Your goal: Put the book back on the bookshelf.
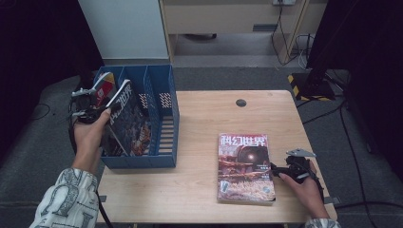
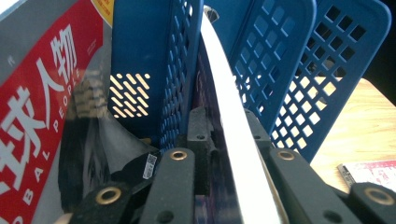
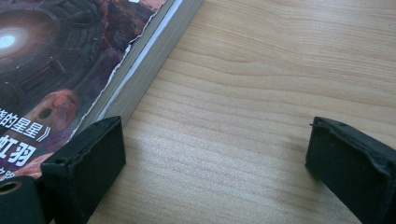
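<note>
Now our left gripper (image 1: 102, 114) pinches the magazine (image 1: 126, 121) upright over the rack's (image 1: 164, 142) middle slot, long edge pointing straight down.

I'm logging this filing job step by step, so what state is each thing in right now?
Left tool: shut on the dark magazine.
Dark magazine: upright, tilted, partly inside the blue file rack.
Red magazine: standing in the rack's left compartment.
Blue file rack: upright on the table's left edge.
Magazine on the table: lying flat, cover up, closed.
Right tool: open, beside that magazine's edge, holding nothing.
</note>
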The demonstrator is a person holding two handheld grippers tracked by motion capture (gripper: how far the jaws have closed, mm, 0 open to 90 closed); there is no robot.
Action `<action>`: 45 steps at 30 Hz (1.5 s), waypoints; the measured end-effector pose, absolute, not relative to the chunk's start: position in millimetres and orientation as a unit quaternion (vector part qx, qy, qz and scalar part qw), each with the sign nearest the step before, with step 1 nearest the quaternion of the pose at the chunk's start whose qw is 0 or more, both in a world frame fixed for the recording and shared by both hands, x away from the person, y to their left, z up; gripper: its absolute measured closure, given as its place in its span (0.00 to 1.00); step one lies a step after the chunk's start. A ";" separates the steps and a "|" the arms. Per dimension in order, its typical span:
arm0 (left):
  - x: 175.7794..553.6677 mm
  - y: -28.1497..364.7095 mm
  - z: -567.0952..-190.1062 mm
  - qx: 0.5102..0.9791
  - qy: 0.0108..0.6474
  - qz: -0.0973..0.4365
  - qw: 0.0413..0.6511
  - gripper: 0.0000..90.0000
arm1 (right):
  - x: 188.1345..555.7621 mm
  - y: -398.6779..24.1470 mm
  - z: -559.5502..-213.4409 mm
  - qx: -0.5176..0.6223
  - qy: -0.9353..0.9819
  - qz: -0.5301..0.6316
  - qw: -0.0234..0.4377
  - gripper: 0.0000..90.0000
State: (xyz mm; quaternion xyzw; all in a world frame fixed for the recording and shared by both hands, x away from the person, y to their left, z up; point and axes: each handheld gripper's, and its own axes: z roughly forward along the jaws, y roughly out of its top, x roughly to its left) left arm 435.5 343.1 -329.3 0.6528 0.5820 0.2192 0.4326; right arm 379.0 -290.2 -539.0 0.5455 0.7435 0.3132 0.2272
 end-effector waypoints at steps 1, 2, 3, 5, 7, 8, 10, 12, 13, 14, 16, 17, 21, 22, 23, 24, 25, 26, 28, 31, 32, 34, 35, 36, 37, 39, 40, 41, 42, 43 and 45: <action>435.7 342.9 -328.2 0.654 0.581 0.221 0.431 0.86 | 379.0 -290.3 -539.0 0.545 0.743 0.313 0.227 0.06; 435.9 342.5 -326.4 0.653 0.581 0.222 0.432 0.85 | 379.0 -290.2 -539.0 0.546 0.743 0.313 0.227 0.06; 436.2 342.3 -325.1 0.651 0.582 0.221 0.434 0.84 | 379.0 -290.2 -539.0 0.546 0.743 0.314 0.227 0.06; 437.1 341.1 -322.8 0.649 0.584 0.218 0.437 0.82 | 379.0 -290.2 -539.0 0.546 0.743 0.314 0.227 0.06; 438.8 338.6 -320.4 0.654 0.584 0.218 0.429 0.80 | 379.0 -290.3 -539.0 0.545 0.744 0.313 0.227 0.06; 440.2 337.4 -319.1 0.655 0.585 0.216 0.427 0.79 | 379.0 -290.3 -539.0 0.545 0.744 0.313 0.227 0.06; 442.5 335.8 -318.4 0.658 0.587 0.213 0.421 0.77 | 379.1 -290.1 -539.0 0.546 0.743 0.314 0.227 0.06; 445.4 334.1 -318.5 0.661 0.591 0.209 0.414 0.76 | 379.1 -290.1 -539.1 0.546 0.743 0.314 0.227 0.06; 446.2 334.0 -318.6 0.662 0.591 0.209 0.411 0.75 | 379.1 -290.1 -539.0 0.546 0.743 0.314 0.227 0.06; 447.2 333.9 -318.9 0.663 0.592 0.208 0.408 0.75 | 379.0 -290.1 -539.0 0.547 0.743 0.314 0.227 0.06; 448.7 333.8 -320.0 0.664 0.594 0.207 0.404 0.77 | 379.0 -290.0 -539.0 0.547 0.742 0.314 0.226 0.06; 448.8 334.2 -320.4 0.665 0.593 0.208 0.404 0.82 | 379.0 -290.0 -539.0 0.547 0.742 0.314 0.226 0.06; 447.2 340.1 -319.1 0.660 0.597 0.205 0.407 0.91 | 379.0 -290.0 -539.0 0.547 0.742 0.314 0.226 0.06; 446.7 341.2 -319.4 0.657 0.599 0.205 0.410 0.91 | 379.0 -290.0 -539.0 0.547 0.742 0.314 0.226 0.06; 445.8 342.1 -319.8 0.656 0.598 0.205 0.412 0.91 | 379.0 -290.0 -539.0 0.547 0.743 0.314 0.226 0.06; 445.0 342.3 -319.9 0.654 0.599 0.205 0.415 0.91 | 379.0 -290.1 -539.0 0.546 0.743 0.314 0.227 0.06; 444.2 342.1 -319.8 0.654 0.597 0.207 0.415 0.91 | 379.1 -290.1 -539.0 0.546 0.743 0.314 0.227 0.06; 443.6 341.4 -319.3 0.655 0.595 0.209 0.415 0.91 | 379.1 -290.1 -539.0 0.546 0.743 0.314 0.227 0.06; 442.6 339.7 -317.4 0.655 0.594 0.214 0.416 0.91 | 379.1 -290.1 -539.0 0.546 0.743 0.314 0.227 0.06; 442.4 337.6 -314.0 0.657 0.591 0.216 0.416 0.91 | 379.1 -290.1 -539.0 0.546 0.743 0.314 0.227 0.06; 442.5 336.8 -312.4 0.657 0.590 0.217 0.416 0.91 | 379.1 -290.1 -539.0 0.546 0.743 0.314 0.227 0.06; 443.6 334.4 -309.0 0.657 0.589 0.219 0.416 0.91 | 379.0 -290.1 -539.0 0.546 0.743 0.314 0.226 0.06; 444.0 333.6 -308.0 0.657 0.589 0.220 0.416 0.91 | 379.2 -290.2 -539.1 0.546 0.743 0.314 0.227 0.06; 444.8 332.4 -306.6 0.655 0.588 0.224 0.417 0.91 | 379.2 -290.2 -539.1 0.546 0.743 0.314 0.227 0.06; 445.7 331.6 -305.4 0.655 0.588 0.229 0.416 0.91 | 379.2 -290.3 -539.1 0.545 0.743 0.314 0.228 0.06; 447.6 331.0 -304.4 0.654 0.587 0.234 0.417 0.91 | 379.2 -290.1 -539.0 0.546 0.742 0.314 0.227 0.06; 449.5 331.0 -304.2 0.653 0.587 0.233 0.418 0.91 | 379.1 -290.1 -539.1 0.546 0.742 0.314 0.227 0.06; 451.1 330.9 -304.1 0.653 0.587 0.234 0.418 0.91 | 379.2 -290.1 -539.0 0.546 0.742 0.314 0.227 0.06; 452.8 330.8 -304.1 0.652 0.587 0.236 0.418 0.91 | 379.2 -290.1 -539.1 0.546 0.742 0.314 0.227 0.06; 454.8 330.8 -304.8 0.647 0.588 0.237 0.423 0.91 | 379.2 -290.1 -539.0 0.546 0.742 0.314 0.227 0.06; 456.9 331.1 -306.0 0.640 0.589 0.238 0.431 0.91 | 379.2 -290.1 -539.0 0.546 0.742 0.315 0.227 0.06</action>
